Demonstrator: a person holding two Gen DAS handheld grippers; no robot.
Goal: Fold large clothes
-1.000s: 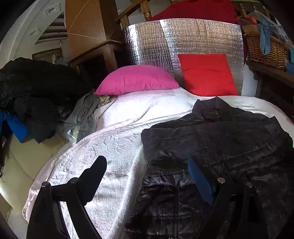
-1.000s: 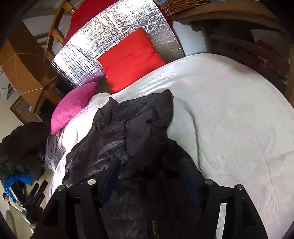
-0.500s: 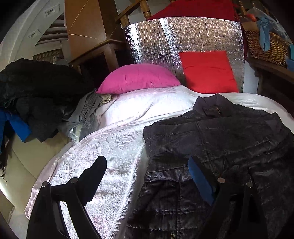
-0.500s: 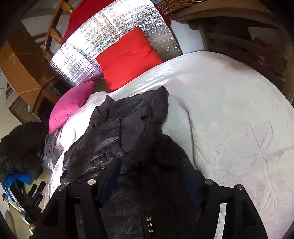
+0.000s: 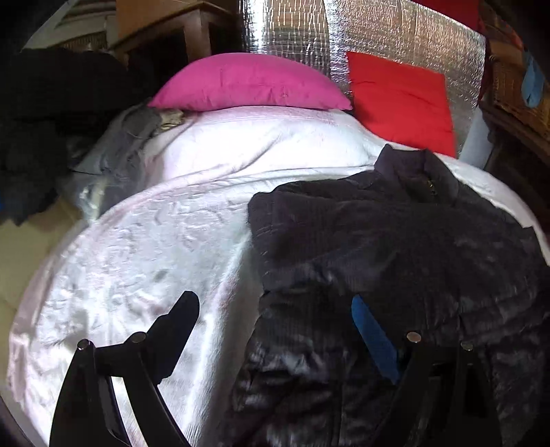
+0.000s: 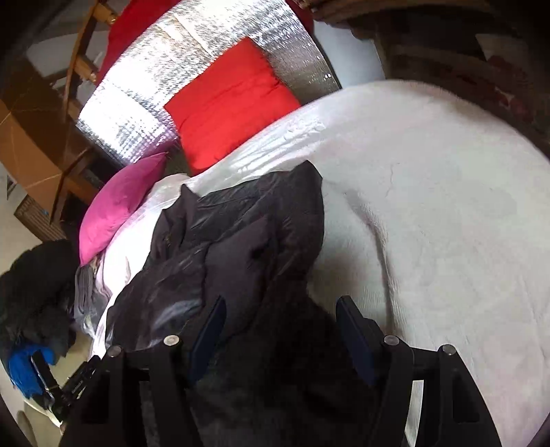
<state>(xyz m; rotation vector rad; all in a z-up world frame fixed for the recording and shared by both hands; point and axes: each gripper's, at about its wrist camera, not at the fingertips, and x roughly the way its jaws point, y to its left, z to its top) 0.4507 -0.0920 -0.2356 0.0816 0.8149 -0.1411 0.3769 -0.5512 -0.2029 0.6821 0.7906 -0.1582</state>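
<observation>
A dark quilted jacket point(image 5: 395, 240) lies spread on the white bedspread point(image 5: 154, 247), collar toward the pillows; it also shows in the right wrist view point(image 6: 240, 240). My left gripper point(image 5: 271, 309) is open and hovers over the jacket's left edge, one finger over the bedspread, the other over the jacket. My right gripper point(image 6: 280, 316) is open, low over the jacket's lower part, with fabric between its fingers. I cannot tell whether the fingers touch the fabric.
A pink pillow point(image 5: 251, 82) and a red cushion point(image 5: 398, 99) lean on a silver foil panel point(image 5: 309, 31) at the bed's head. Dark clothes point(image 5: 41, 113) and grey garments point(image 5: 113, 158) are piled at the left. A wicker basket point(image 5: 515, 93) stands at the right.
Both grippers have moved forward toward the head of the bed, over the jacket. Both stay open. The jacket has not visibly moved.
</observation>
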